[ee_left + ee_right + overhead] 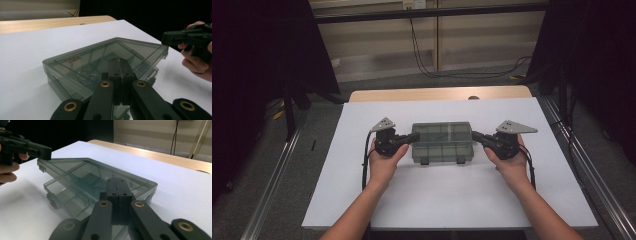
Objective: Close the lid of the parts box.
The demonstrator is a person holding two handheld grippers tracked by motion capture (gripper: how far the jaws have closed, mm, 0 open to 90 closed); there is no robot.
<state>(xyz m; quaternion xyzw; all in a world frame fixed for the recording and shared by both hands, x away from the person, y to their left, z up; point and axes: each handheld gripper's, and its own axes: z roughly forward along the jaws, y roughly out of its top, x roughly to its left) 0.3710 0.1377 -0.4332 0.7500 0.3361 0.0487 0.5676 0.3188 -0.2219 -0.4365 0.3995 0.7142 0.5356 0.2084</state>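
A smoky see-through compartment box (442, 142) lies in the middle of the white tabletop (362, 200), latches toward the person. My left gripper (414, 136) is shut, its tips at the box's left end. My right gripper (474, 135) is shut too, its tips at the right end. In the left gripper view the closed jaws (121, 62) lie over a corner of the box lid (105, 53), and the right gripper (175, 37) hovers at the far corner. In the right gripper view the closed jaws (117, 181) sit over the lid (82, 172), which stands slightly raised above the base along its latch side. Nothing is between either pair of jaws.
A strip of bare wood (437, 93) runs along the table's far edge. Black cables (427, 65) hang down to the floor beyond it. Metal rails (277, 170) flank the table on both sides, with dark curtains behind.
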